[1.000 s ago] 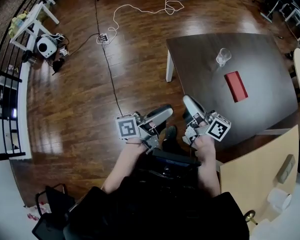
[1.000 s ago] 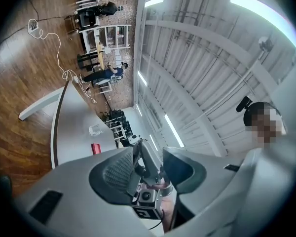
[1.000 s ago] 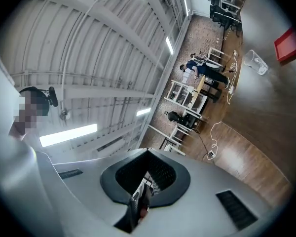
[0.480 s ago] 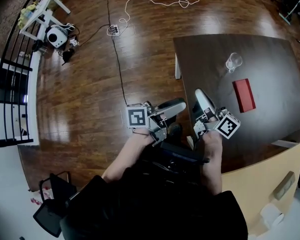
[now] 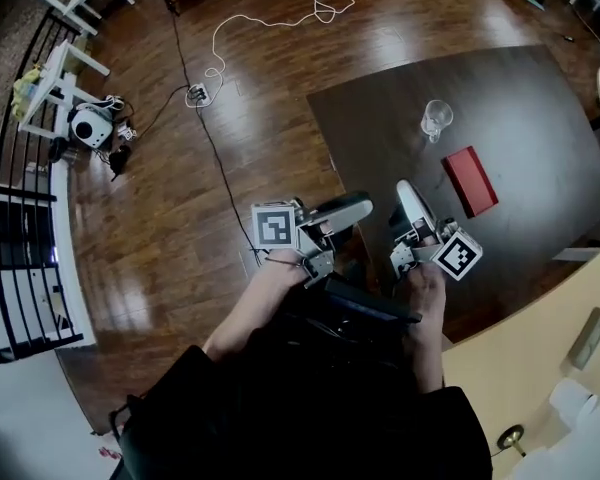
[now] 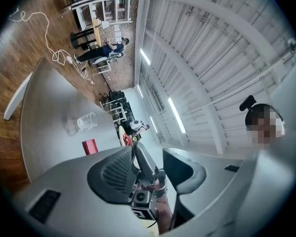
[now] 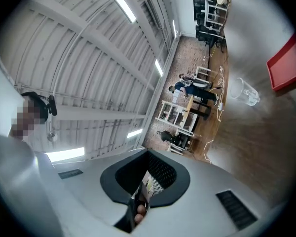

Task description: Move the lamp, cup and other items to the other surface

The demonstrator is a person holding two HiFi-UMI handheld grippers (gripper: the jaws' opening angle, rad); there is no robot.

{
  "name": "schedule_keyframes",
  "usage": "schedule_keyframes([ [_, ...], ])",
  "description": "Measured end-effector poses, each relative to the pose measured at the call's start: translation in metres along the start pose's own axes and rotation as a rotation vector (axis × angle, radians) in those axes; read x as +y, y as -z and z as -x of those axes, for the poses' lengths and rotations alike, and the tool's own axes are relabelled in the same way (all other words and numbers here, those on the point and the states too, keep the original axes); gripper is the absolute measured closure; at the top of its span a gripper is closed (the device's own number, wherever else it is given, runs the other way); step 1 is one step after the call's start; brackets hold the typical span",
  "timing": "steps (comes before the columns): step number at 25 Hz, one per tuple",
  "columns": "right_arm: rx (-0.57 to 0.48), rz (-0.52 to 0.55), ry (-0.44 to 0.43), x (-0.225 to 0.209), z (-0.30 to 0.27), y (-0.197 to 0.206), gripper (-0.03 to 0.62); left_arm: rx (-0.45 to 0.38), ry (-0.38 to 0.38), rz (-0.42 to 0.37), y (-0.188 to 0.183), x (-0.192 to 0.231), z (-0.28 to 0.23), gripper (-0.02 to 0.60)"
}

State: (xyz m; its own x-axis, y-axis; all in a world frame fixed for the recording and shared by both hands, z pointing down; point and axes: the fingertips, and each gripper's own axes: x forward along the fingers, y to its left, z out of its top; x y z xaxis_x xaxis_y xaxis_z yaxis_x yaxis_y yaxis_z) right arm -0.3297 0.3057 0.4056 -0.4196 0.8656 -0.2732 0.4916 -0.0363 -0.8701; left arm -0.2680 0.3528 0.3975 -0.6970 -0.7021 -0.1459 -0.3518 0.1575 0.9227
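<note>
Head view showing cup (image 5: 436,118) and red box (image 5: 470,180) sitting up-right on the dark table (image 5: 540,98), lying nearer the closed, empty right gripper (image 5: 407,194) than the parted, empty left gripper (image 5: 358,208).

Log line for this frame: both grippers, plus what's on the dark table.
left gripper: open, empty | right gripper: shut, empty | dark table: glass cup, red box, neither touched | phase: pre-grasp

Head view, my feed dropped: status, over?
Left tongs open, empty; right tongs shut, empty. Clear glass cup on dark brown table, ungrasped. Red rectangular box beside it; nothing blocking.
</note>
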Motion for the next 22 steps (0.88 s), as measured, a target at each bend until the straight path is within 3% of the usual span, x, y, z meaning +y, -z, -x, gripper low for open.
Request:
schedule_keyframes([
  [6,-0.105,0.032,0.095,-0.026,-0.024,-0.027,0.583,0.112,0.06,0.056,-0.044,0.027,-0.025,0.367],
  [15,-0.133,0.074,0.211,-0.063,-0.105,-0.021,0.583,0.2,0.124,0.13,-0.132,0.075,-0.025,0.368],
  [22,-0.238,0.112,0.33,-0.081,-0.116,-0.027,0.583,0.305,0.177,0.162,-0.154,0.093,-0.028,0.368],
])
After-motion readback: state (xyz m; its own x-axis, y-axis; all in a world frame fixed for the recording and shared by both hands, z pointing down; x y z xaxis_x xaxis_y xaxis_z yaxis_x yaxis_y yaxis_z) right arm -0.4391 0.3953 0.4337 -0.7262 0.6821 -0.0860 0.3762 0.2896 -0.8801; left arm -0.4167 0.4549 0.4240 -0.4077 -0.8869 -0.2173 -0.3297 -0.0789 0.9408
